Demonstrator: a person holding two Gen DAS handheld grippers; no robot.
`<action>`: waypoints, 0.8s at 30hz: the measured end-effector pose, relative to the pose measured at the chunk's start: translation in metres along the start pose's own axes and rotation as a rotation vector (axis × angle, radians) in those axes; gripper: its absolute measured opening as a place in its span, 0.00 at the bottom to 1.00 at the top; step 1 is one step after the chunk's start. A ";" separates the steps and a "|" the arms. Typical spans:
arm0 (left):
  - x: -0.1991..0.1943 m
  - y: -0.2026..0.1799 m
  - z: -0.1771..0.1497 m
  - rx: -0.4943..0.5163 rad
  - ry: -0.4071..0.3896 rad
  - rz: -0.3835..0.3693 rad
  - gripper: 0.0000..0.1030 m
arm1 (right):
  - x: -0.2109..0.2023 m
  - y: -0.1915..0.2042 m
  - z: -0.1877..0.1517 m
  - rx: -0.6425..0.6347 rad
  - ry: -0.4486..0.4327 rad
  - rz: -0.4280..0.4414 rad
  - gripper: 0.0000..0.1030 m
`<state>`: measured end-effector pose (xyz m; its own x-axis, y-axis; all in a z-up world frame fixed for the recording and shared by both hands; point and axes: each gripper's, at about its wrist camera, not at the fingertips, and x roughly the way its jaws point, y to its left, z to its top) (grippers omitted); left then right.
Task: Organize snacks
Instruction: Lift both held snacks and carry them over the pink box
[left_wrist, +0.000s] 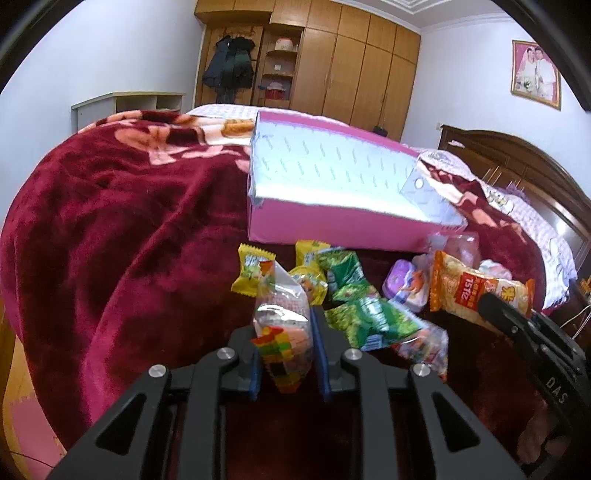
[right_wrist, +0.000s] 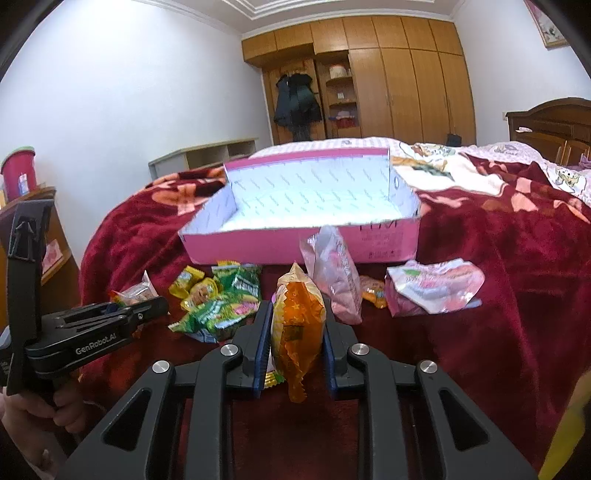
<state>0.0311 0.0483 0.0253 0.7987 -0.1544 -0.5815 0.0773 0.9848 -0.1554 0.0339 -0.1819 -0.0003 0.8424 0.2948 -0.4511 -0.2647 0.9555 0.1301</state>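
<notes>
Left gripper (left_wrist: 284, 354) closed on clear candy bag (left_wrist: 282, 317) — bag pinched upright between blue pads, coloured blocks seen inside. Right gripper (right_wrist: 295, 343) clamped on orange snack packet (right_wrist: 297, 325), packet held on edge, crimped end toward camera. Pink box (right_wrist: 295, 247) set open on dark red blanket (right_wrist: 498, 277) just beyond snack pile — white interior shown. Green packets (right_wrist: 221, 306) and yellow candies (right_wrist: 186, 284) scattered between grippers and box. Pink-white packet (right_wrist: 432, 288) lying right of pile.

Loose snack packets (left_wrist: 343, 291) on red blanket — open pink box (right_wrist: 295, 206) just behind.
</notes>
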 end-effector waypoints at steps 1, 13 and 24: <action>-0.002 -0.001 0.001 0.003 -0.006 -0.001 0.23 | -0.002 0.000 0.002 0.002 -0.005 0.004 0.24; -0.021 -0.020 0.029 0.051 -0.071 -0.035 0.23 | -0.019 0.004 0.021 -0.001 -0.040 0.057 0.24; -0.010 -0.034 0.065 0.114 -0.113 -0.026 0.23 | -0.017 0.002 0.048 -0.049 -0.062 0.039 0.24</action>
<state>0.0593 0.0213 0.0886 0.8572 -0.1768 -0.4837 0.1610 0.9842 -0.0744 0.0418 -0.1850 0.0503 0.8582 0.3329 -0.3907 -0.3188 0.9423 0.1024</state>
